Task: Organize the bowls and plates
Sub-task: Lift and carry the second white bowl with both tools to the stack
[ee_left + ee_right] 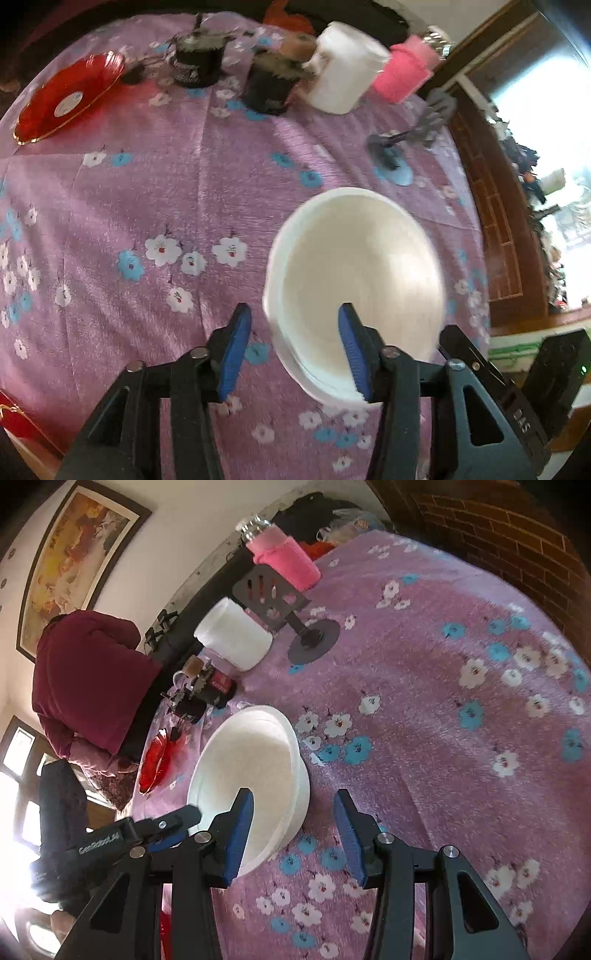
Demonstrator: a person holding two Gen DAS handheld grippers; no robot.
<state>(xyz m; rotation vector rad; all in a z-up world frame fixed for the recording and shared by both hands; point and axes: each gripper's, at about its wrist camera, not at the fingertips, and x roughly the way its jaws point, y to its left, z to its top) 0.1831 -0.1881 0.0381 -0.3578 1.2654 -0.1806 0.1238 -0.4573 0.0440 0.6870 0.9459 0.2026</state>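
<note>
A stack of white bowls (354,280) (255,771) stands on the purple flowered tablecloth (166,206). My left gripper (293,350) is open and straddles the stack's near rim: one blue pad is inside the top bowl, the other outside, and neither presses on it. My right gripper (295,834) is open too and straddles the opposite rim the same way. In the right wrist view, the left gripper's fingers (184,814) reach over the far side of the stack. A red glass plate (70,96) (155,757) lies further off near the table edge.
At the back stand two black mugs (199,62) (273,85), a white jar (343,70) (232,638), a pink-sleeved bottle (404,70) (284,561) and a grey stand (391,155) (314,638). Another red dish (14,417) shows at the near corner. A person in a maroon jacket (85,679) sits beyond the table.
</note>
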